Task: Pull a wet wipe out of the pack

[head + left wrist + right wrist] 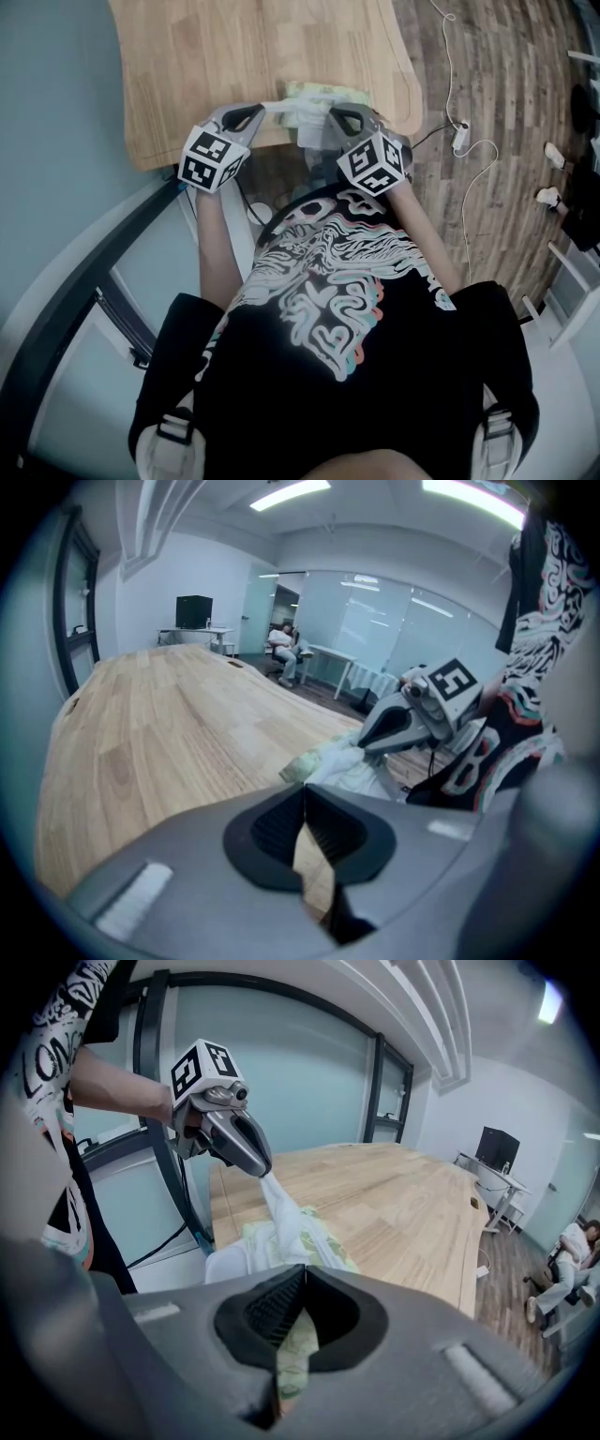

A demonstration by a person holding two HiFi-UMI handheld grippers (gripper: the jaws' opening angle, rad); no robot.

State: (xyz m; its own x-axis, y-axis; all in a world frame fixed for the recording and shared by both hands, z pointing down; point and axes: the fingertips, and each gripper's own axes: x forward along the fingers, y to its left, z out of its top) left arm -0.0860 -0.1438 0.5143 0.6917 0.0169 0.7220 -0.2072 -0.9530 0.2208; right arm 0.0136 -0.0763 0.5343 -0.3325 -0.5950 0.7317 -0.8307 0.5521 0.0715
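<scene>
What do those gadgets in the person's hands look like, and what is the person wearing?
The left gripper and right gripper are smooth grey shells tapering to two jaws lined with dark ribbed pads. Each carries a cube of black-and-white square markers. The person wears a black short-sleeved T-shirt with a white swirling print and pale buckled straps at the shoulders.

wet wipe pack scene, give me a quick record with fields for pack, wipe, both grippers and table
pack: green-patterned pack, at the table's edge nearest the person
wipe: white wipe, partly out, stretched from the pack up to the left gripper
left gripper: left gripper, jaws together on the wipe's upper end, raised above the pack
right gripper: right gripper, jaws together on the pack
table: light wood table
</scene>
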